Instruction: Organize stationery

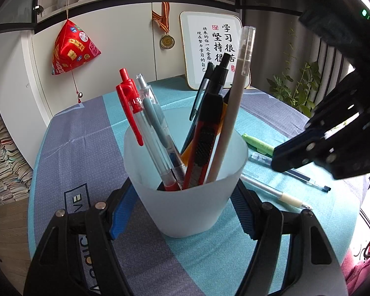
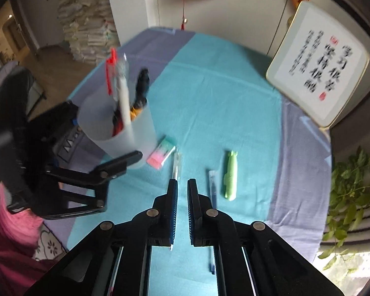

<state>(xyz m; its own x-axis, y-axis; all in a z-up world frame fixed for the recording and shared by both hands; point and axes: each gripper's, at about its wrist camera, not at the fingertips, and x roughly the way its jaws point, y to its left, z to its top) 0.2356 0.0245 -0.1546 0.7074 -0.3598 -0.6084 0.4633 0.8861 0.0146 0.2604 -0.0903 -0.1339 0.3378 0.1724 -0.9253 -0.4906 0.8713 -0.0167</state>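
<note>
A study corner: white cupboards, a framed board (image 1: 209, 49) leaning at the back, a plant (image 1: 298, 86) by the window, and a table (image 1: 86, 148) under a teal and purple cloth. The left claw (image 1: 183, 209) clamps a frosted cup (image 1: 197, 172) from both sides, its blue pads flat on the wall, with the cup upright on the cloth. The cup already holds a red pen (image 1: 129, 103), a knife (image 1: 204, 148), a grey pen (image 1: 234, 103) and several more.

To the right of the cup, four things lie loose on the teal part of the cloth: an eraser (image 2: 161, 153) just beside the cup's base, a white pen (image 2: 176, 165), a blue pen (image 2: 212, 185) and a green pen (image 2: 230, 175). The right claw (image 2: 182, 185) hangs over them, pointing steeply down. Its jaws are drawn almost together and only bare cloth shows in the slit, so it carries nothing.

The step in hand looks like fetching the next loose piece for the cup. The white pen is nearest, partly hidden under the claw's left finger. The claw would need to spread, come down astride the barrel, pinch it across the middle and lift. Then comes tipping the pen upright and threading it into the crowded cup, where the leaning pens leave the widest gap on the near side
</note>
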